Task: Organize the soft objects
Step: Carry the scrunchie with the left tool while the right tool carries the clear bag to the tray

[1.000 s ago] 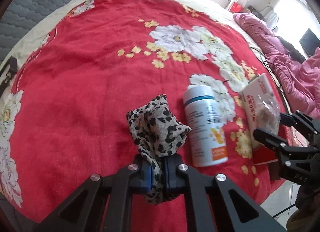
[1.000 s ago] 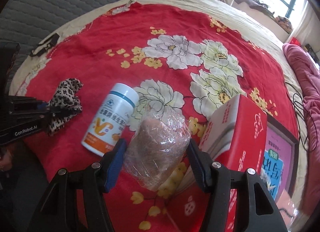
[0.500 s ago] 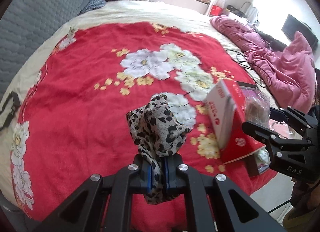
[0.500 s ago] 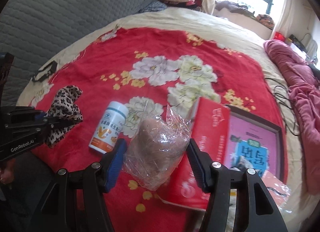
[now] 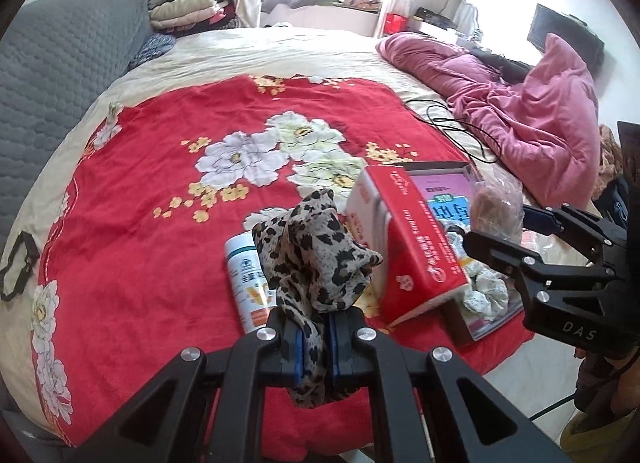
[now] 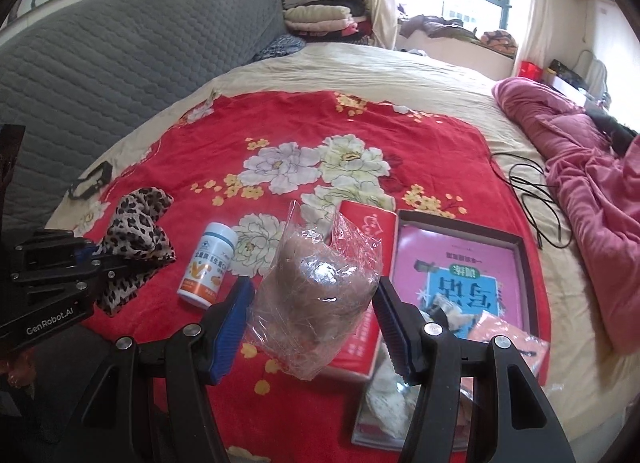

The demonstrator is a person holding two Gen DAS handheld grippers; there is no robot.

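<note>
My left gripper is shut on a leopard-print cloth, which bunches up above the blue pads and hangs a little below them; the same leopard-print cloth shows at the left of the right wrist view. My right gripper grips a brown fuzzy bundle in clear plastic wrap, pads against both sides. Both are lifted above the red flowered blanket. The wrapped bundle and the right gripper appear at the right of the left wrist view.
On the blanket lie a white pill bottle, a red box, a pink book in a dark tray, and a pale floral scrunchie. A pink quilt and black cable lie to the right. Grey headboard stands left.
Both grippers have risen and pulled back from the bed with their loads, so more of the room shows. The bottle, red box and book stay on the blanket.
</note>
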